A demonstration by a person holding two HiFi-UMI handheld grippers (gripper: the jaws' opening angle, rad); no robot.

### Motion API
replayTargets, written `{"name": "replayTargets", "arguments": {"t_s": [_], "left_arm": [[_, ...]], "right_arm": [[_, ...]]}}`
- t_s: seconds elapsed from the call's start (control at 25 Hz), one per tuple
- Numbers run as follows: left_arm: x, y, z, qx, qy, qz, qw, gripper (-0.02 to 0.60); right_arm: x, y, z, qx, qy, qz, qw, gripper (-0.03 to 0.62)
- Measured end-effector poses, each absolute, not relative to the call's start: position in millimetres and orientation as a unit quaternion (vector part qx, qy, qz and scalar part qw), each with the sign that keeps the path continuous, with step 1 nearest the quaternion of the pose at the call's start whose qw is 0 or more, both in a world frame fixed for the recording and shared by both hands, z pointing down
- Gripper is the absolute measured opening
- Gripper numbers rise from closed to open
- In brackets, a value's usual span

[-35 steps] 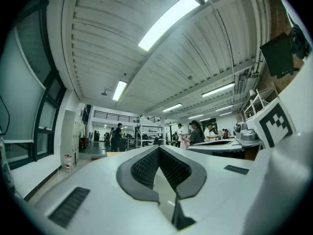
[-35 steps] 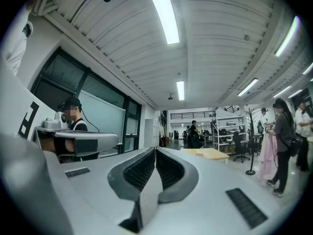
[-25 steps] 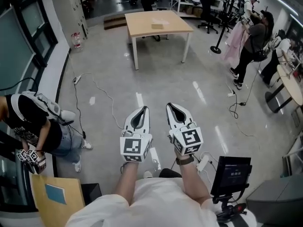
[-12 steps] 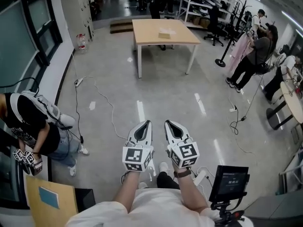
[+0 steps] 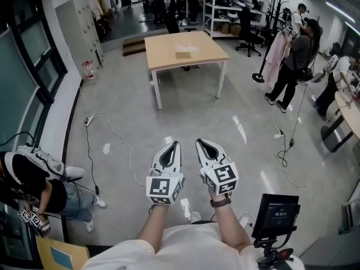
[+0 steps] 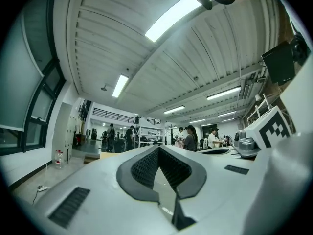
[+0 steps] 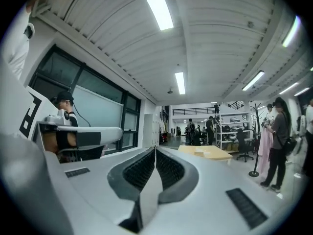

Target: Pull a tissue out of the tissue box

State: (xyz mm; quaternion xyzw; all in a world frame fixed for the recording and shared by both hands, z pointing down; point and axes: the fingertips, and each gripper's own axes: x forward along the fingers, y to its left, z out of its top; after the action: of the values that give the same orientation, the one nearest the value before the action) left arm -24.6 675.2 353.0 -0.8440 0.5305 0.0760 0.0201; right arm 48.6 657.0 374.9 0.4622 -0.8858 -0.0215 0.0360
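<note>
Between you and the table point(image 5: 185, 49), the grey floor point(image 5: 191, 111) lies open straight ahead. Left of the table, 1 cable point(image 5: 88, 151) trails along the floor toward you. Right of the table, a coat stand point(image 5: 260, 76) and a standing person point(image 5: 292, 61) block the way. Behind the table, shelving point(image 5: 225, 4) closes the room.

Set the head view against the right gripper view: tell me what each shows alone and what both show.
Head view only: the holder's forearms and a small screen. Right gripper view only: the ceiling lights. Both: the right tongs, shut and empty, the wooden table, and a person beside a pink garment.
</note>
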Motion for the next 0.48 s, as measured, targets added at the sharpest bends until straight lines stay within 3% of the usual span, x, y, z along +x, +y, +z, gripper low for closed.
{"name": "replayTargets", "arguments": {"t_s": [0.32, 0.48], "left_arm": [[-4, 609, 378, -0.822, 0.564, 0.079, 0.0, -0.011], [10, 577, 378, -0.828, 0.558, 0.059, 0.004, -0.011]], "right_arm": [[98, 594, 391, 0.45, -0.891, 0.05, -0.03, 0.011], [99, 562, 387, 0.441, -0.896, 0.05, -0.029, 0.011]]}}
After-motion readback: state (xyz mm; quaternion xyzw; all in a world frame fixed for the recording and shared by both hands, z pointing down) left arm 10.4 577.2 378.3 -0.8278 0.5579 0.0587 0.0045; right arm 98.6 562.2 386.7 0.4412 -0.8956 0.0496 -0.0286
